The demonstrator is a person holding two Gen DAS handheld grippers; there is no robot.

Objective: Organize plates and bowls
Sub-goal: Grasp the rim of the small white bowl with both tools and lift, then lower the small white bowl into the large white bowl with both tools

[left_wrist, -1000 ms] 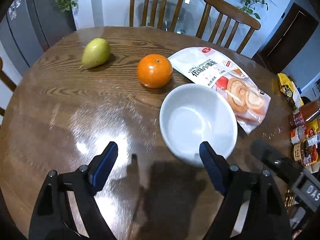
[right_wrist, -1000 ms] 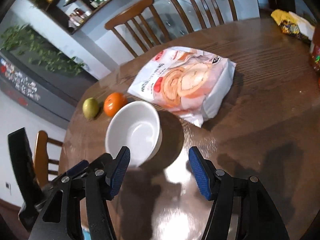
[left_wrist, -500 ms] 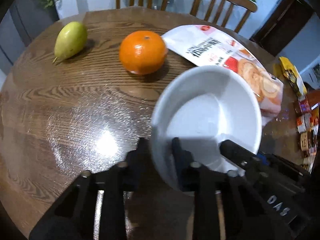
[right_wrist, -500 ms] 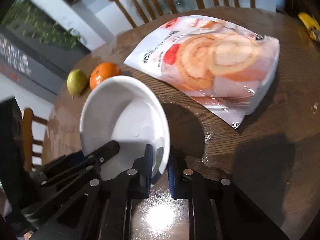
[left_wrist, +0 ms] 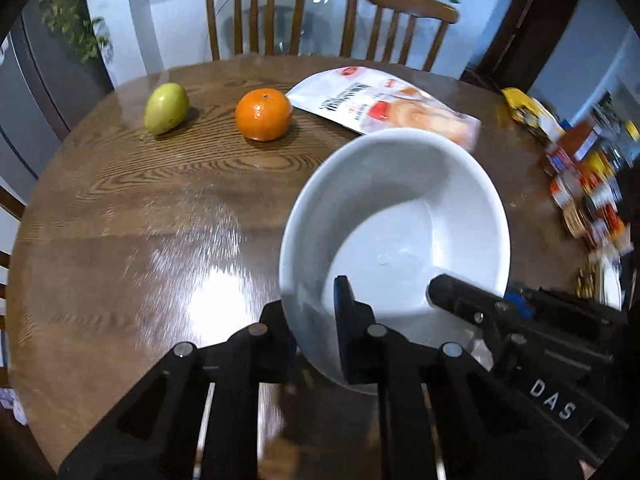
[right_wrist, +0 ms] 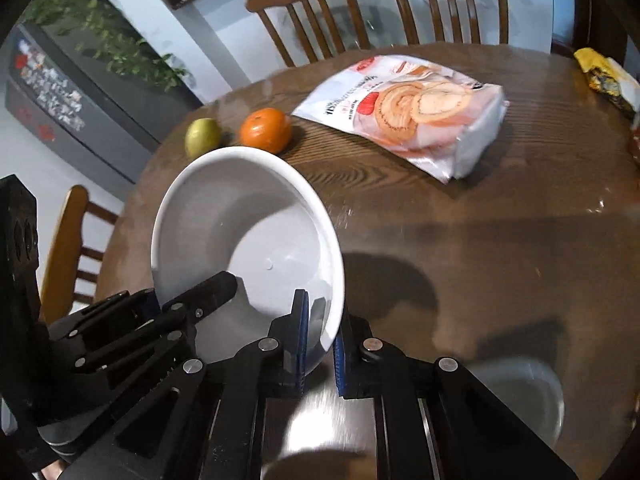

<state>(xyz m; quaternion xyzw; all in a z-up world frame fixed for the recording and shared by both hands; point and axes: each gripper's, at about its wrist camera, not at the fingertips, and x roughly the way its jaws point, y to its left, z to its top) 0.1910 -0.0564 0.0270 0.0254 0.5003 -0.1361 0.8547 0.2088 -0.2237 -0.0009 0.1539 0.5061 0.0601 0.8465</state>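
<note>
A white bowl (left_wrist: pixel 396 216) is held tilted above the round wooden table (left_wrist: pixel 140 220). My left gripper (left_wrist: pixel 316 320) is shut on its near rim, one finger inside and one outside. My right gripper (right_wrist: pixel 320 332) is shut on the rim at the other side of the bowl (right_wrist: pixel 240 216). Each gripper shows in the other's view: the right one (left_wrist: pixel 472 304) reaches into the bowl from the right, the left one (right_wrist: pixel 200 296) from the left. A second pale dish (right_wrist: pixel 520 396) lies low at the near right of the right wrist view, partly hidden behind the right gripper.
A green pear (left_wrist: pixel 166 108), an orange (left_wrist: pixel 263 114) and a bag of swiss rolls (left_wrist: pixel 384 108) lie on the far half of the table. Jars and packets (left_wrist: pixel 588 184) crowd the right edge. Two wooden chairs (left_wrist: pixel 256 12) stand behind the table.
Both grippers went from open in front of the bowl to shut on its rim. The bowl has since risen off the table and tilted.
</note>
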